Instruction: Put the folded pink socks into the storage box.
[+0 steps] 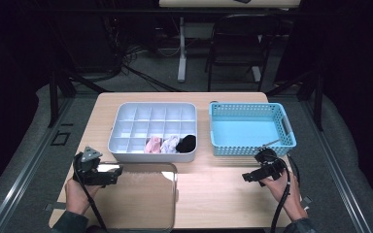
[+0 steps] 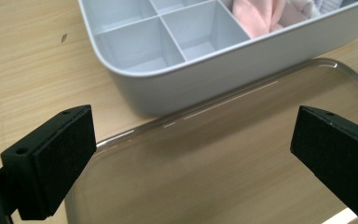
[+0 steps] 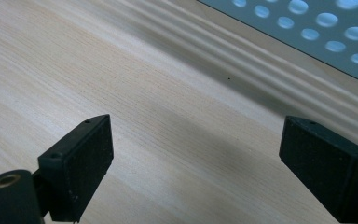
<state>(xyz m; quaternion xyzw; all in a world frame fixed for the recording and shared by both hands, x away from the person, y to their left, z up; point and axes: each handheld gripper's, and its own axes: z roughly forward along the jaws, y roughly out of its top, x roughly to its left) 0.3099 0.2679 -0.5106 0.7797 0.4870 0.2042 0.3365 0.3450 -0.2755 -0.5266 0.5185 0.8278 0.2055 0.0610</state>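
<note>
A: Where is the left gripper (image 1: pixel 119 171), and how do its jaws stand?

B: It is at the near left of the wooden table (image 1: pixel 223 194), held in the person's left hand (image 1: pixel 80 191). The jaws are spread wide and nothing is between them. In the left gripper view the left gripper (image 2: pixel 189 154) hangs over a clear lid (image 2: pixel 223 163) that lies flat on the table.

A: What is just past that lid?

B: A grey organizer box (image 1: pixel 153 127) with many small compartments. The far edge of the lid (image 1: pixel 141 194) lies just beside the near wall of the box. In the front row of the box there is a pink cloth (image 1: pixel 152 144), then a white cloth (image 1: pixel 170 143), then a black cloth (image 1: pixel 186 143), each in its own compartment. The other compartments look empty. In the left gripper view I see the near corner of the box (image 2: pixel 205 79) and the pink cloth (image 2: pixel 258 14).

A: And the right gripper (image 1: pixel 246 176)?

B: It is at the near right, held in the right hand (image 1: pixel 286 191), and it points toward the middle of the table. In the right gripper view the right gripper (image 3: pixel 196 163) has its jaws wide apart too, over bare wood, holding nothing.

A: What is near it?

B: A blue basket (image 1: pixel 251 128) with holes in its walls, just behind the gripper and to the right of the grey box. It looks empty. One wall of the basket (image 3: pixel 307 28) shows at the top of the right gripper view.
</note>
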